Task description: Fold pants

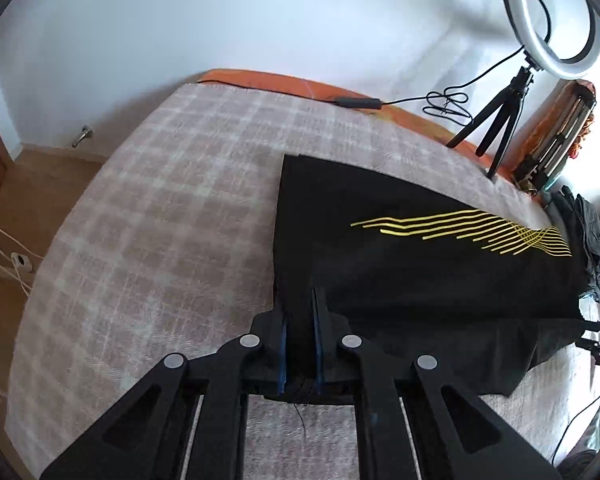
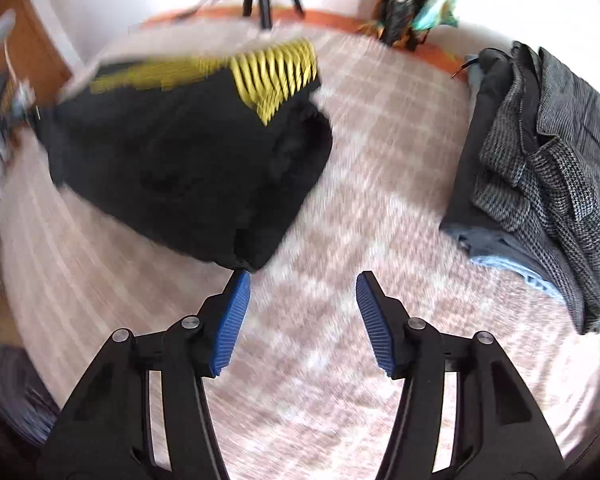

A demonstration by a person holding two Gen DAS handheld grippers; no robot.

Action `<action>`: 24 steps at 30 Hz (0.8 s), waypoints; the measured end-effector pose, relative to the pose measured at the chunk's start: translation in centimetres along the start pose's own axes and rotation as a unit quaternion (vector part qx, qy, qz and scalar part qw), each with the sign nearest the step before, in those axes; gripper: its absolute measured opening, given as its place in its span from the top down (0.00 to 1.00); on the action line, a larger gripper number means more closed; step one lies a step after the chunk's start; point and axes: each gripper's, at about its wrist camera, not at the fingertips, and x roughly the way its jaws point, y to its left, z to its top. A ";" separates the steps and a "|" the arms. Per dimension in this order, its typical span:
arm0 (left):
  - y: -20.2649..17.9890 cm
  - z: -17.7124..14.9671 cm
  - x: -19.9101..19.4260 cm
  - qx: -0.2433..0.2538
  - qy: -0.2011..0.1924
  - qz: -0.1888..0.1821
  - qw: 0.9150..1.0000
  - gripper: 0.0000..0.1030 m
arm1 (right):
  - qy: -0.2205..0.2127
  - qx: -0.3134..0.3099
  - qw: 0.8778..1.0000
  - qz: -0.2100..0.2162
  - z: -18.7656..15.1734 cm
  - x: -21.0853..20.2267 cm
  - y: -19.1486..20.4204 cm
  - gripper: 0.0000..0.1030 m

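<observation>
On the plaid blanket (image 1: 148, 216), your left gripper (image 1: 300, 300) pinches the black pants (image 1: 400, 272) mid-fold — your right gripper (image 2: 303, 280), spread and empty, probably needs the near corner next.

Checked beige blanket (image 1: 160, 216) covers the bed; orange sheet (image 1: 268, 80) shows at its far edge. Ring light (image 1: 556, 20) on a black tripod (image 1: 496, 128) stands at the blanket's far right corner, its cable (image 1: 420, 101) trailing along the orange strip. Pile of grey clothes (image 2: 540, 184) on the blanket's right side.
</observation>
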 end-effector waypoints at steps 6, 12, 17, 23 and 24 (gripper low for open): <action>2.1 -0.5 -0.1 -0.015 0.015 0.022 1.000 0.89 | -0.069 0.116 0.984 0.113 6.0 1.1 -4.0 0.38; 2.9 -0.5 -3.2 -0.012 -0.010 0.009 1.000 0.89 | -0.030 0.102 0.992 0.069 9.5 6.0 -3.1 0.38; -2.9 -0.7 -2.7 0.040 0.010 -0.079 0.996 0.89 | -0.032 0.160 0.979 0.120 10.4 9.2 -4.1 0.37; -7.6 -0.9 0.6 0.083 0.041 -0.099 0.991 0.89 | -0.050 0.132 0.975 0.175 10.8 7.5 -2.1 0.79; -7.7 -0.9 1.1 0.080 0.044 -0.097 0.991 0.89 | -0.058 0.123 0.973 0.184 10.6 6.4 -1.4 0.81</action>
